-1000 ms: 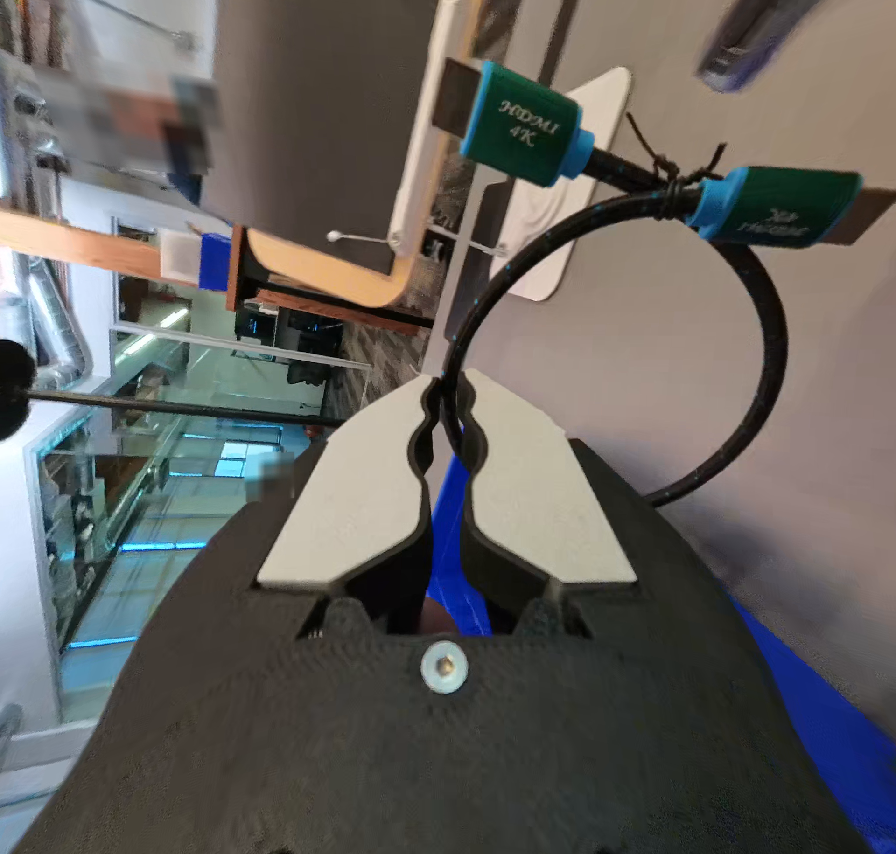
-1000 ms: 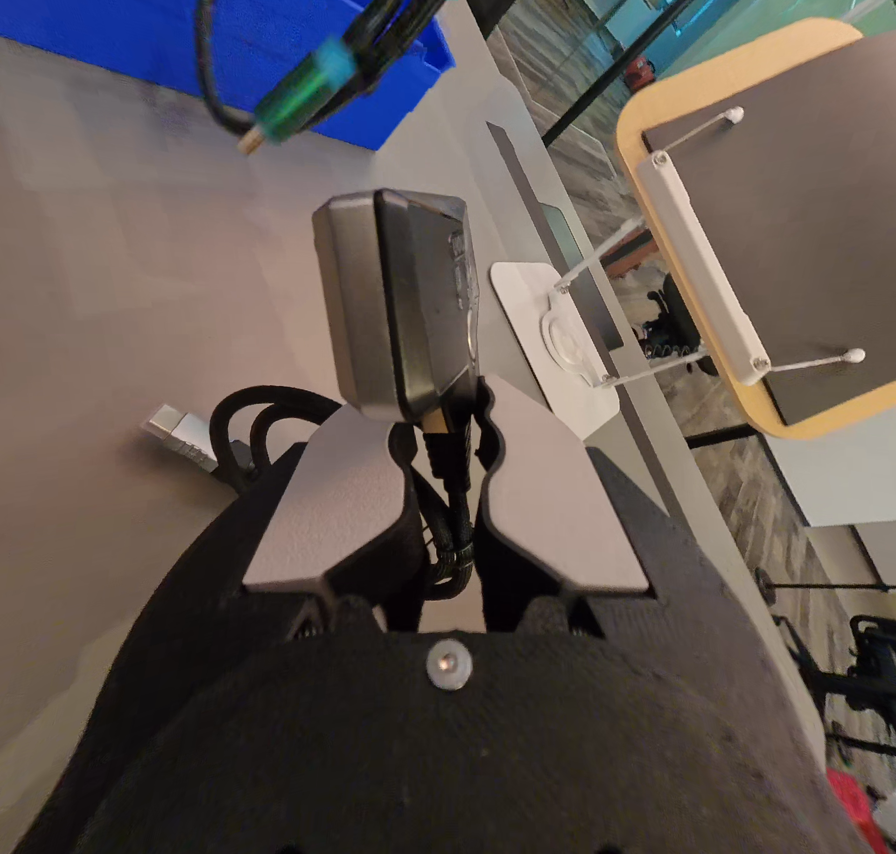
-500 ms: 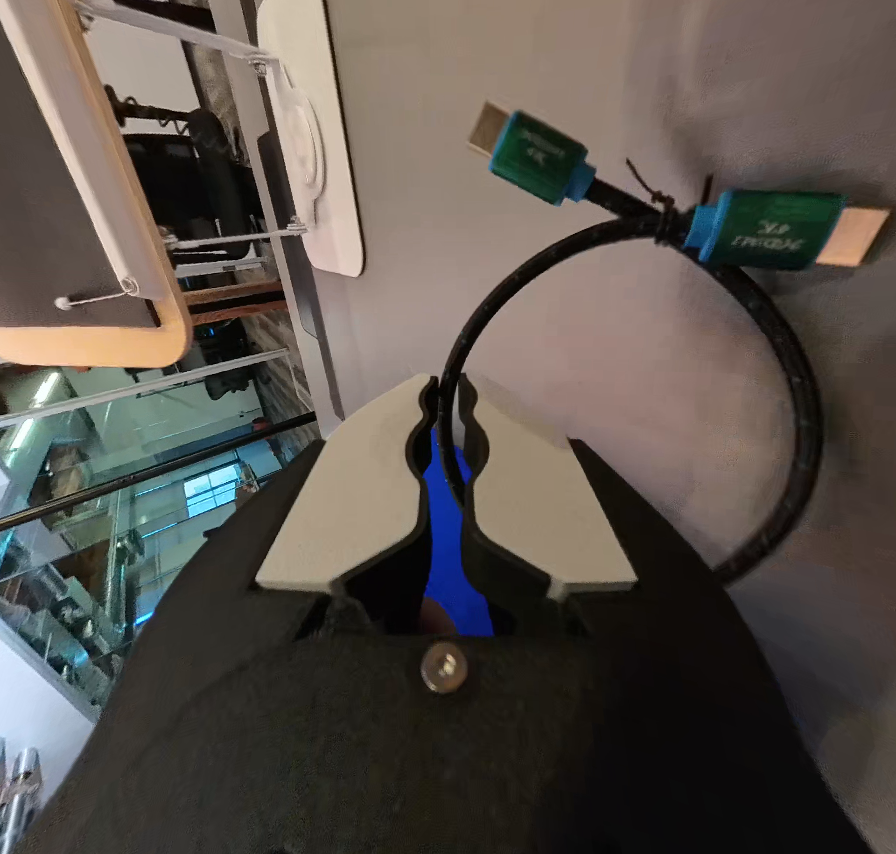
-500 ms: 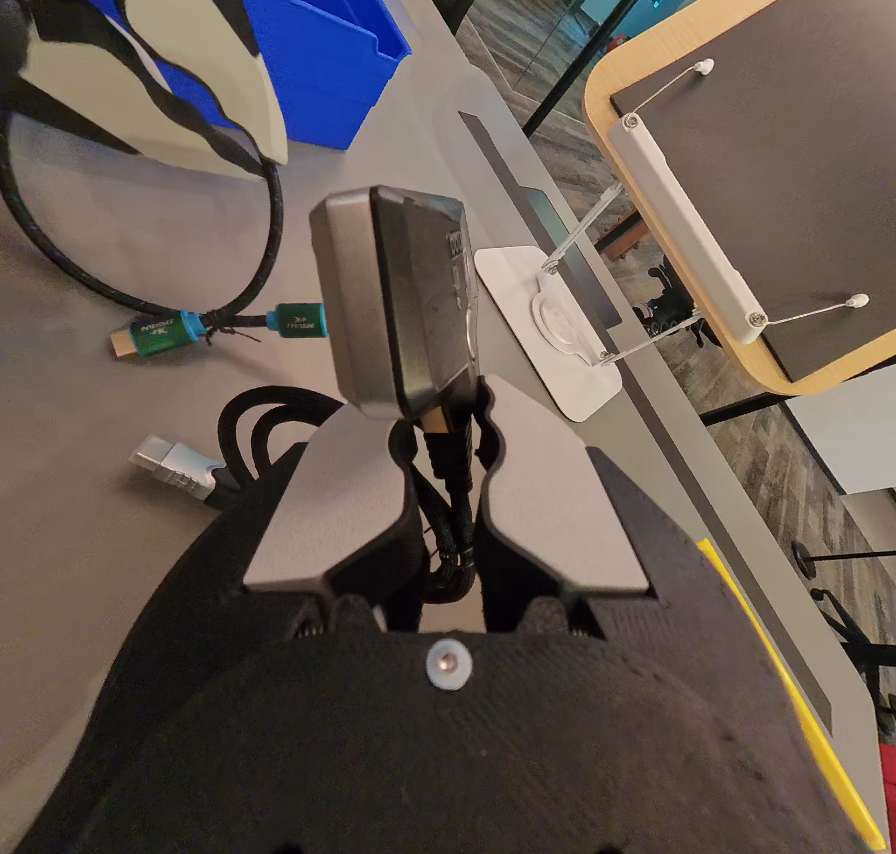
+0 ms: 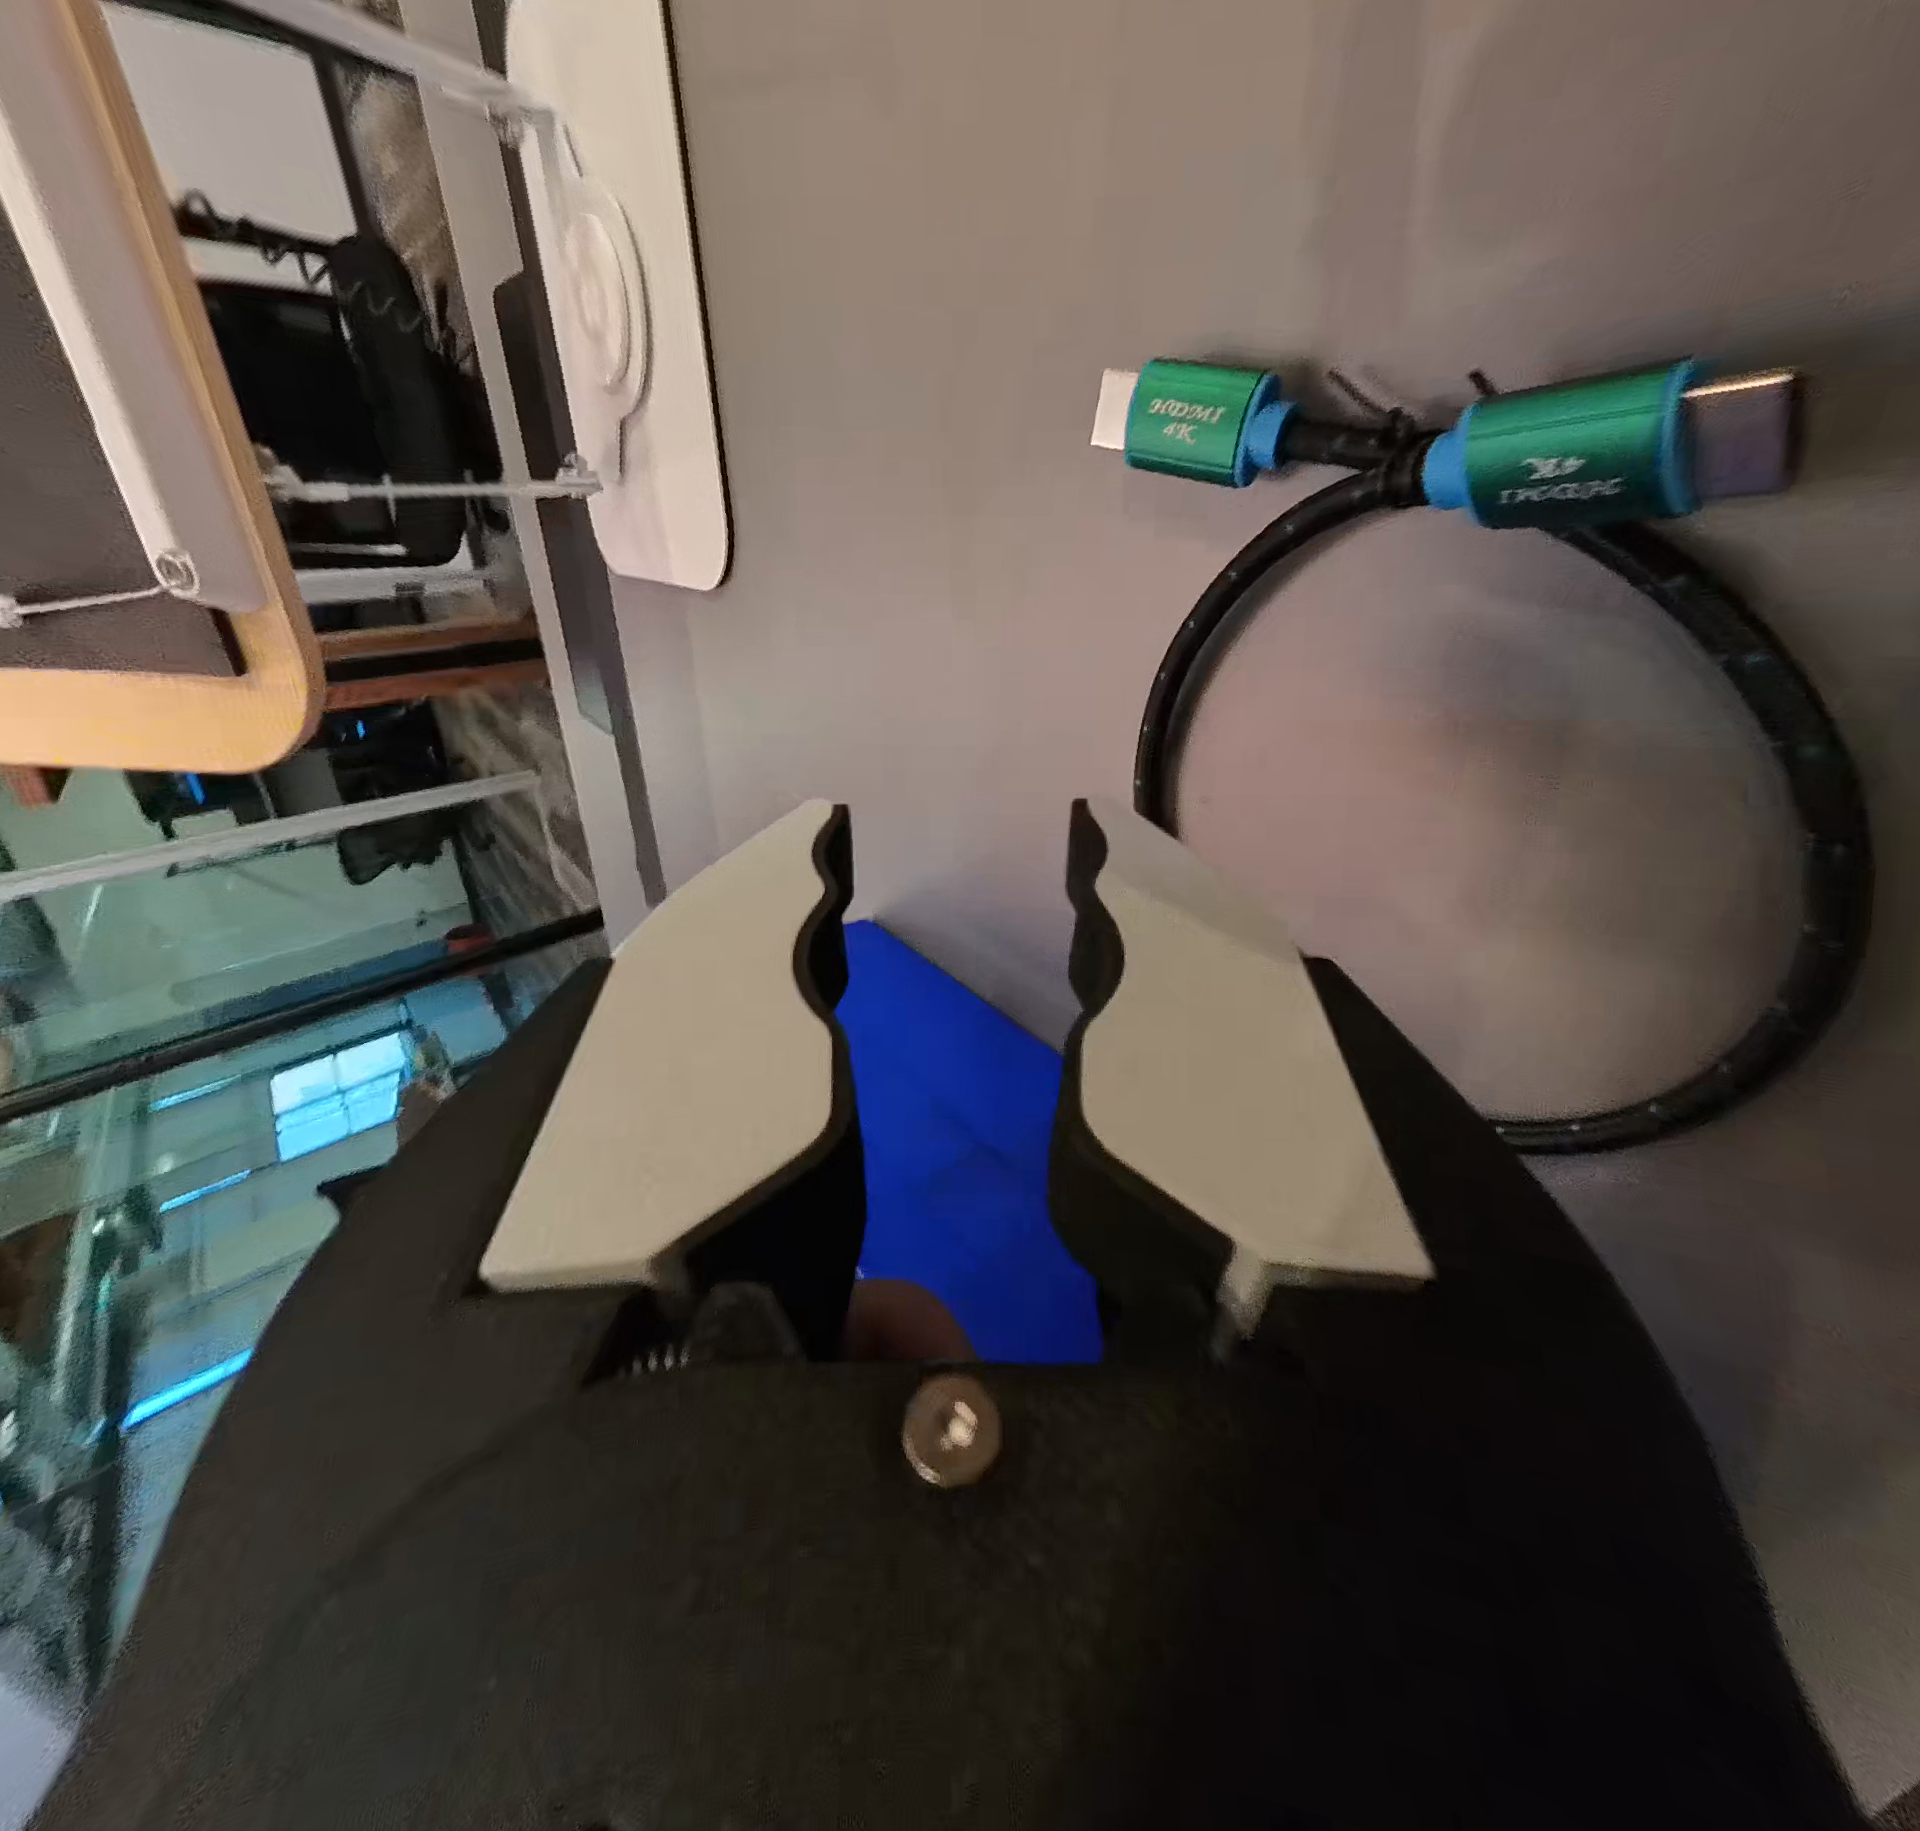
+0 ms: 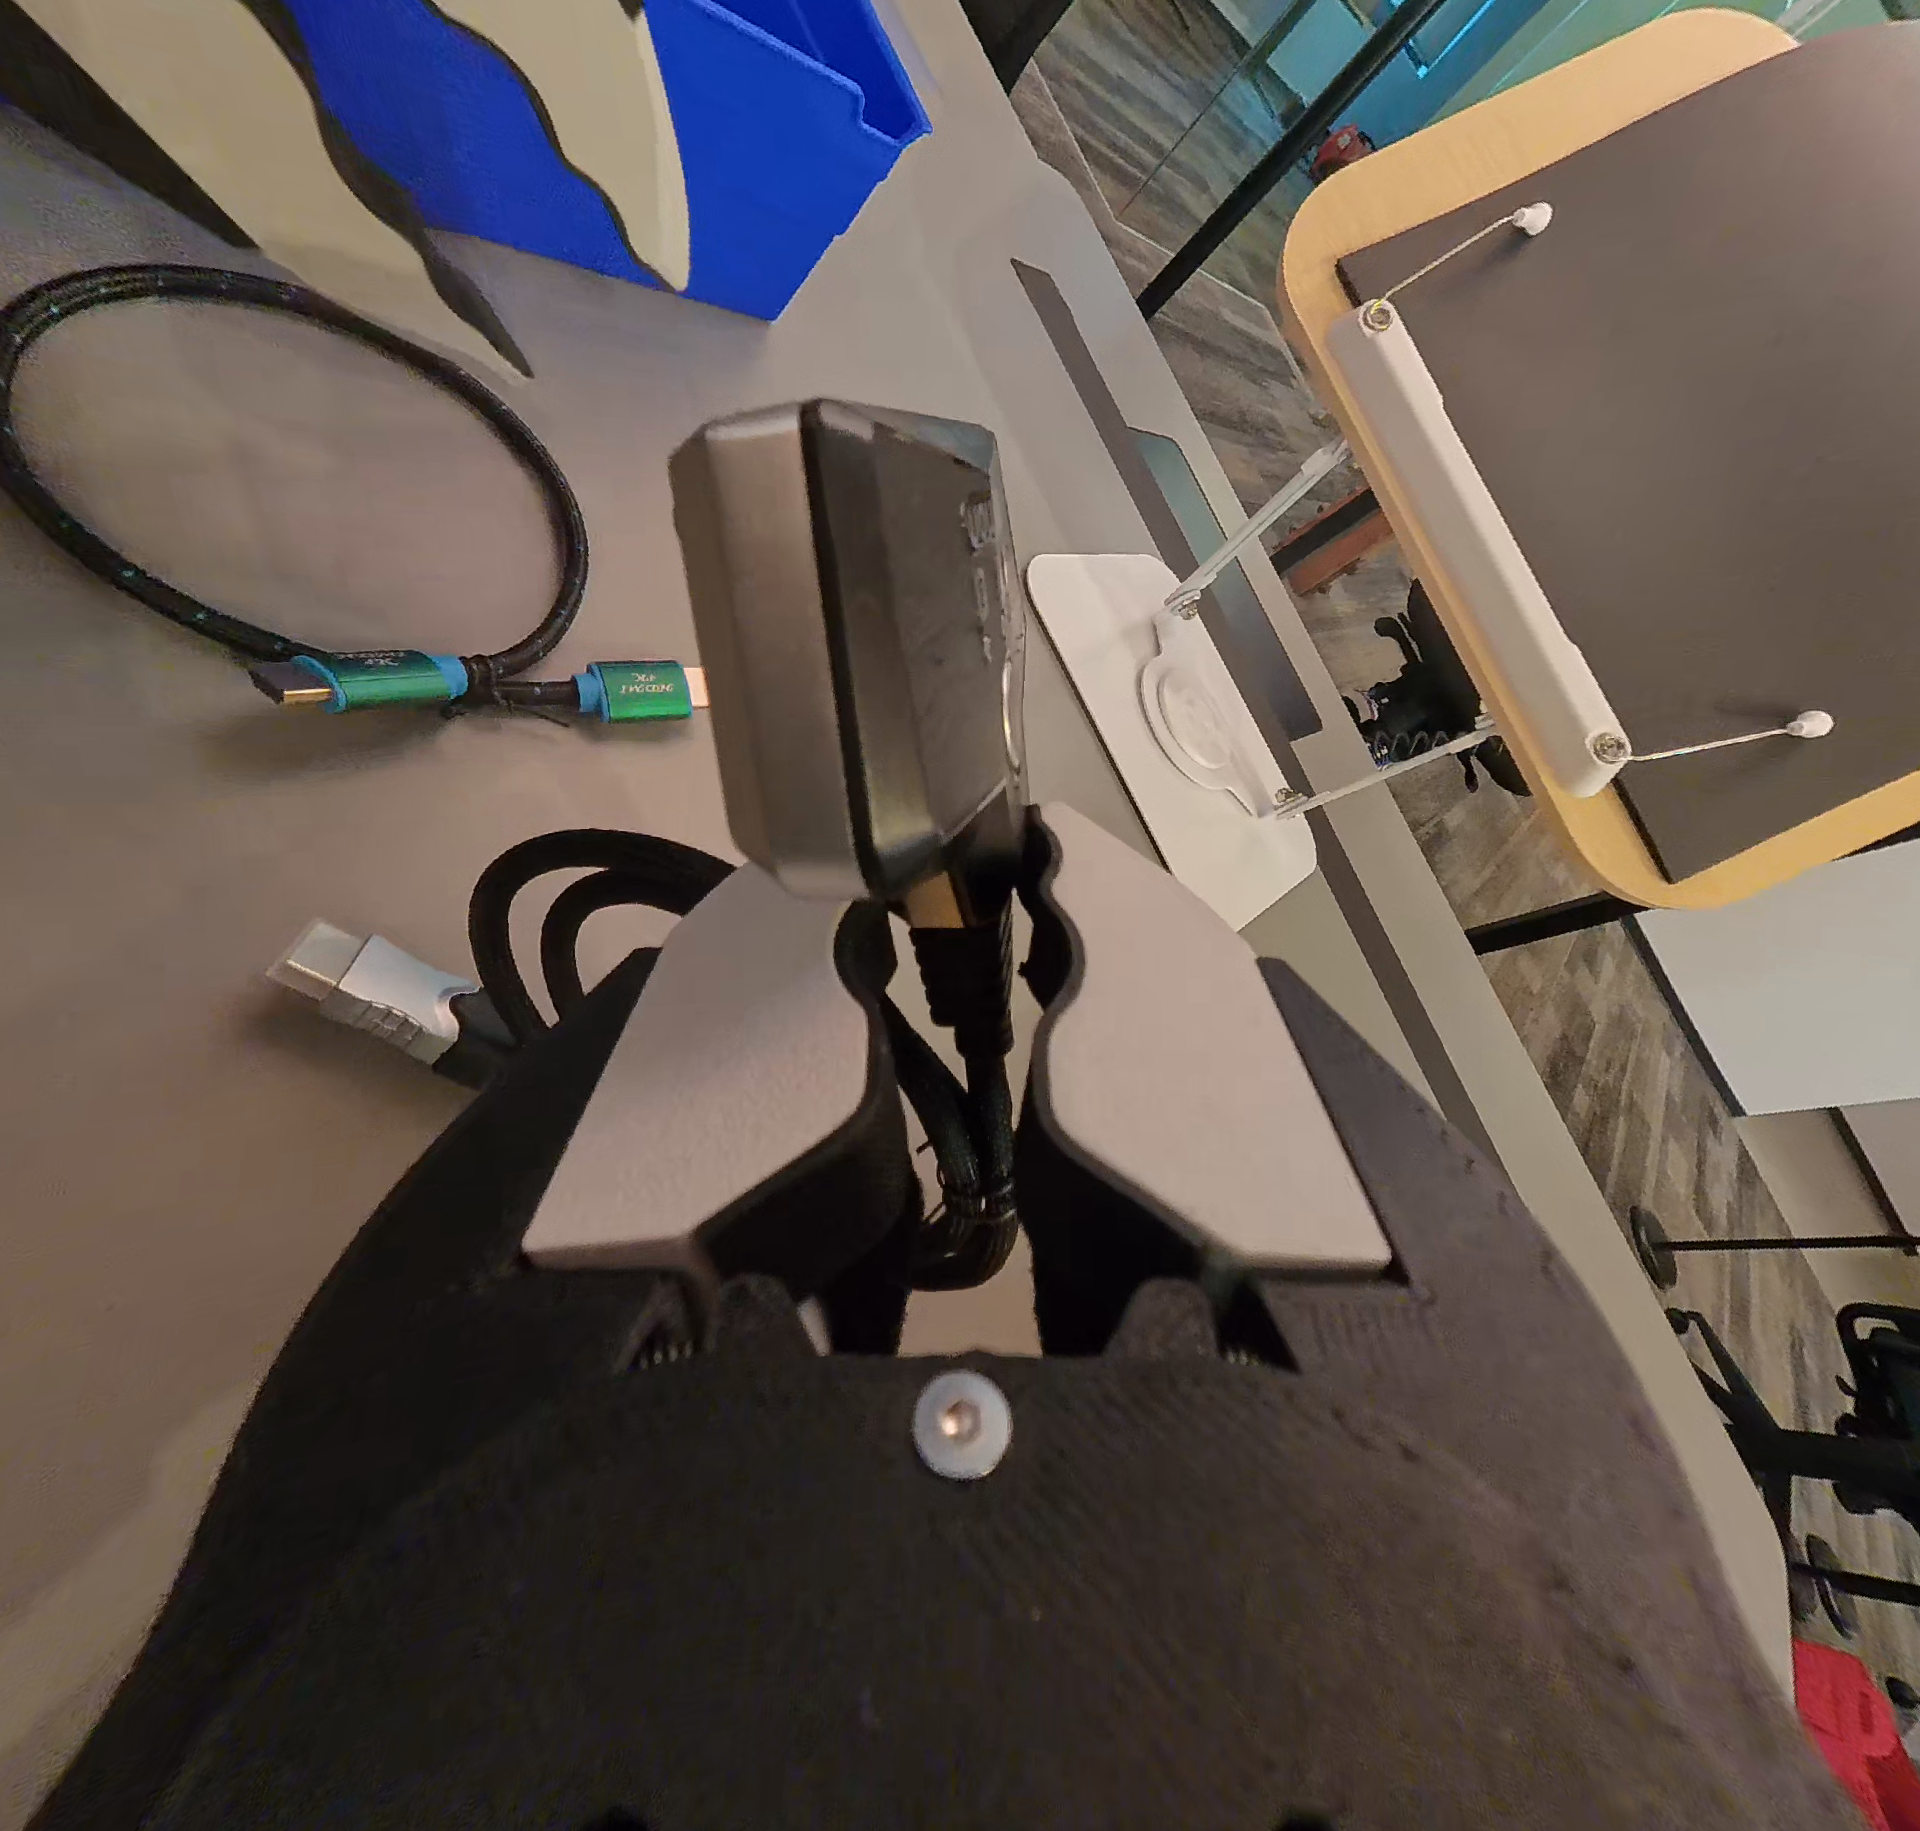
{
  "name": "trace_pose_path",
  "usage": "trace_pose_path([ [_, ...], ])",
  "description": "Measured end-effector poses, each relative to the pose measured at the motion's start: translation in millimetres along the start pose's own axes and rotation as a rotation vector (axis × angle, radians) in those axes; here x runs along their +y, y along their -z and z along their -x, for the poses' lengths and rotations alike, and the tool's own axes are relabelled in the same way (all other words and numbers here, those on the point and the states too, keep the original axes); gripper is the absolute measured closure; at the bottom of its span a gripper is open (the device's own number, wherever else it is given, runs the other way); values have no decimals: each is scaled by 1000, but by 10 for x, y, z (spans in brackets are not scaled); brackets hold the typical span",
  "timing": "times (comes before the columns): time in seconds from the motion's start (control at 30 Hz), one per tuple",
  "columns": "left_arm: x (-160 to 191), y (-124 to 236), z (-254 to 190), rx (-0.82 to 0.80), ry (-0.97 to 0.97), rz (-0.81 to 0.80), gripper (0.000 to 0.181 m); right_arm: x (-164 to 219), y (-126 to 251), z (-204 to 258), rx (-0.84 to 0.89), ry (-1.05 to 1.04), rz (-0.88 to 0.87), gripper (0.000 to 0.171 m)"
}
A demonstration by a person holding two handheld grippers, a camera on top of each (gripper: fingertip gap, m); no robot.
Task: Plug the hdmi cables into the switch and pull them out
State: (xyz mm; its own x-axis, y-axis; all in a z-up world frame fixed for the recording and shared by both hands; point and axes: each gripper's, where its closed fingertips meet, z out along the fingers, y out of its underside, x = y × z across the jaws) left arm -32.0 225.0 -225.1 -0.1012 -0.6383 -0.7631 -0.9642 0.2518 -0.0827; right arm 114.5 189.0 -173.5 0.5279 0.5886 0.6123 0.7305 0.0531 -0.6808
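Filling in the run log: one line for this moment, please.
left gripper: open, empty | green-ended HDMI cable: coiled on table, unplugged | right gripper: shut on black cable plug under switch

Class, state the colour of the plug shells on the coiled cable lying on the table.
Green plug shells with blue collars, clearest in the left wrist view.

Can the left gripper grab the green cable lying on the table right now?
Probably yes. The left gripper is open and empty, and the green cable lies loose on the grey table beside it, with nothing on top.
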Motion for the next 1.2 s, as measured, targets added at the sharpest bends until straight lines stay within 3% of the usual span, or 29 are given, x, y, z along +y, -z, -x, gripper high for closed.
trace_pose_path([
  [0.27, -295, 279, -237, 124, -38, -180, 142, -2, 0, 5, -6, -2, -6, 151],
  [0.43, -435, 226, -486, 180, -46, -168, 140, -1, 1, 2, -5, -3, -6, 150],
  [0.8, -621, -142, -392, 265, 704, -118, 147, 19, 4, -25, -6, -37, -14, 150],
  [1.1, -542, -439, -618, 356, 829, -28, 146, 28, 3, -35, -10, -58, -22, 150],
  [1.2, -552, -450, -638, 393, 865, -40, 153, 25, -3, -31, -11, -57, -22, 151],
])
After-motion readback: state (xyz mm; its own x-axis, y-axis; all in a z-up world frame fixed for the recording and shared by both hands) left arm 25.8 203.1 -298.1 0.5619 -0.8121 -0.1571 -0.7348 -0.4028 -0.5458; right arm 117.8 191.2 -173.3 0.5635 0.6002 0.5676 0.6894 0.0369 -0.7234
